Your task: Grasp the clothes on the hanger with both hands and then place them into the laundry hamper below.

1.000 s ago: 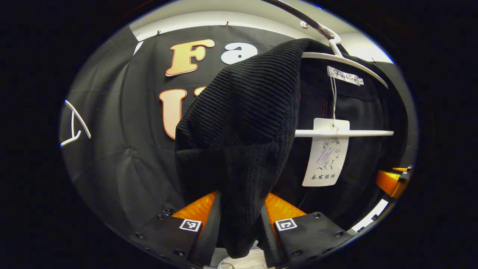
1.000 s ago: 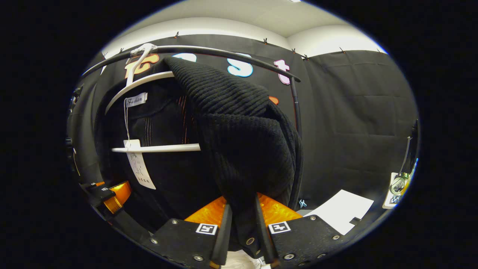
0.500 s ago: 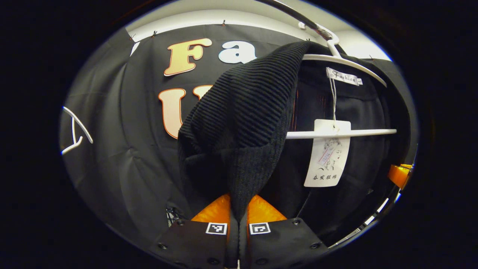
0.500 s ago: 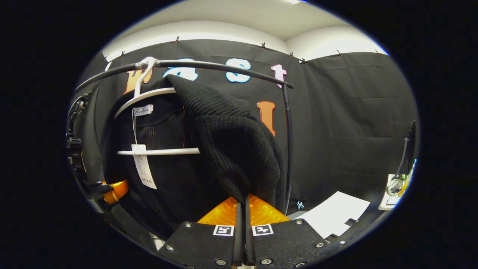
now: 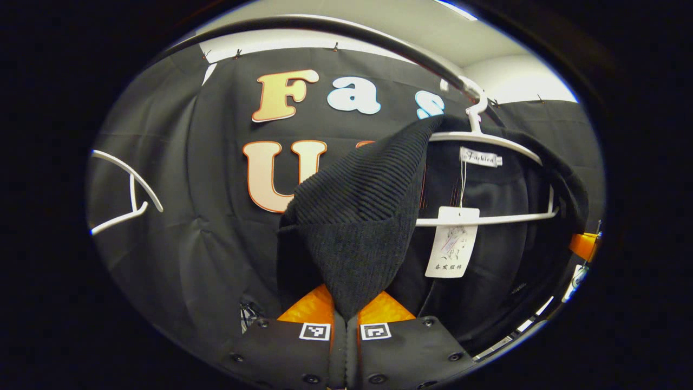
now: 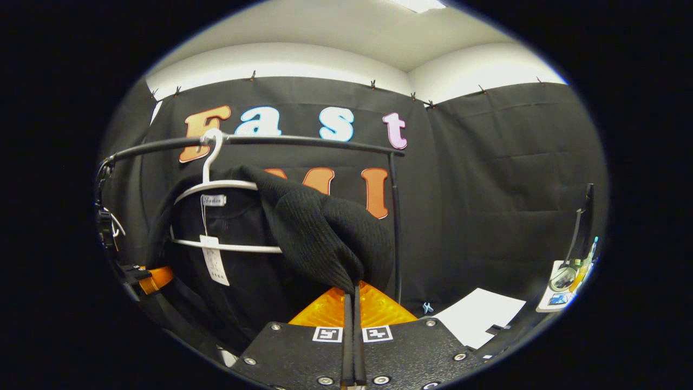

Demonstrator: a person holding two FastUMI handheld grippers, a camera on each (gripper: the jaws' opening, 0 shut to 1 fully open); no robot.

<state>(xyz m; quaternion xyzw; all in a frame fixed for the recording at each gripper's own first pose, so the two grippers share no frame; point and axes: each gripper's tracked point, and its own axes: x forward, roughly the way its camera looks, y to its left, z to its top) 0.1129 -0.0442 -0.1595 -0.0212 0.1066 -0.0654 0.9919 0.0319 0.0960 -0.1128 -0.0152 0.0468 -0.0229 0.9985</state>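
A black ribbed knit garment [image 5: 357, 216] hangs on a white hanger [image 5: 487, 141] from a dark rail [image 5: 379, 40]. My left gripper [image 5: 345, 317] is shut on one shoulder of the garment, drawn out toward me. In the right gripper view, my right gripper [image 6: 353, 292] is shut on the garment's [image 6: 319, 233] other shoulder, stretched off the hanger [image 6: 222, 184] under the rail [image 6: 303, 142]. A white paper tag [image 5: 452, 244] dangles from the neck label. The other gripper shows at the edge of each view, the right gripper [image 5: 584, 246] and the left gripper [image 6: 154, 277].
An empty white hanger [image 5: 127, 195] hangs at the left in the left gripper view. The rail's upright post [image 6: 397, 227] stands just right of the garment. A white sheet [image 6: 479, 317] and small items [image 6: 566, 281] lie low at the right.
Both grippers shut on the garment's shoulders, then pulled back and down. The fabric is stretched off the hanger's ends and the rail looks farther away.
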